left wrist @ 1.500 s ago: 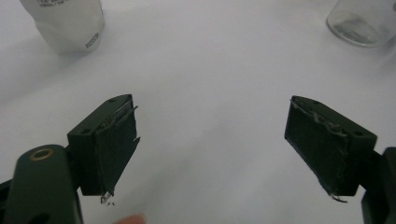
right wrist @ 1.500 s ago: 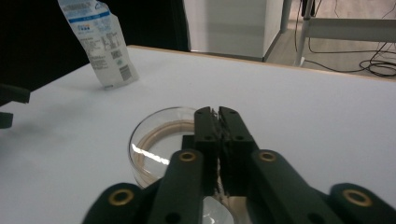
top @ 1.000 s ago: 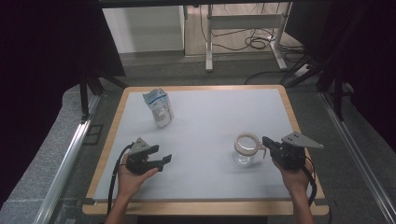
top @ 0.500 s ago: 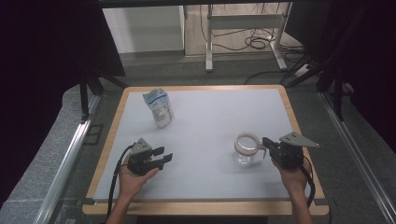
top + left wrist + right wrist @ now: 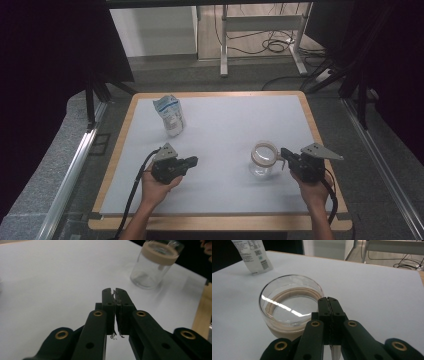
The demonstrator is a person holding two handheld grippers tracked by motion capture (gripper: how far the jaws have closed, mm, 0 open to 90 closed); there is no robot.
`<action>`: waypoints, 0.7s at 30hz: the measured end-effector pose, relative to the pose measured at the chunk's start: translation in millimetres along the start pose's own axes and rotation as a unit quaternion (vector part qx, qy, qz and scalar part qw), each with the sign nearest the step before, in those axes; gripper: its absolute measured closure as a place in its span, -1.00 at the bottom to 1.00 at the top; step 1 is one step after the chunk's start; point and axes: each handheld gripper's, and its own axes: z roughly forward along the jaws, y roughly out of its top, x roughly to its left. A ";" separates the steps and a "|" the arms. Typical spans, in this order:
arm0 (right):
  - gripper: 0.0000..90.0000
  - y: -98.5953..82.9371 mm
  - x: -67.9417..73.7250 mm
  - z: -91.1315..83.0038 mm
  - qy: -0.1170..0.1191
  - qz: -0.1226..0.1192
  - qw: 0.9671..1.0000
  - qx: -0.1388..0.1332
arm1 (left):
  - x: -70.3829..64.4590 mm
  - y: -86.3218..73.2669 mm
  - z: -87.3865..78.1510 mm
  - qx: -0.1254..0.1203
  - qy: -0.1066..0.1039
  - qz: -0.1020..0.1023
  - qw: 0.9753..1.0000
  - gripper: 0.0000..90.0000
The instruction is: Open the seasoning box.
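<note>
High view: the glass jar (image 5: 263, 159) stands upright on the white table (image 5: 225, 125), its long axis vertical, mouth facing up, a tan band around the rim. The right gripper (image 5: 286, 154) sits just beside it on the right, its black fingers aimed at the jar wall. The left gripper (image 5: 192, 161) rests well apart to the left, pointing right toward the jar. A white pouch (image 5: 170, 115) stands at the far left of the table, tilted a little.

Left gripper view: the fingers (image 5: 110, 302) are clenched together with nothing between them; the jar (image 5: 156, 263) stands clear and smooth, up to the right.

Right gripper view: the fingers (image 5: 334, 312) are pressed together, empty, their tips at the jar (image 5: 289, 307) rim; round transparent glass, glossy with reflections, printed pouch (image 5: 253, 256) behind
</note>
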 end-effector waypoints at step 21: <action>1.00 -3.8 -4.3 -1.7 0.010 0.019 1.000 -0.009 | -48.3 57.0 91.9 0.037 -0.066 0.063 0.995 1.00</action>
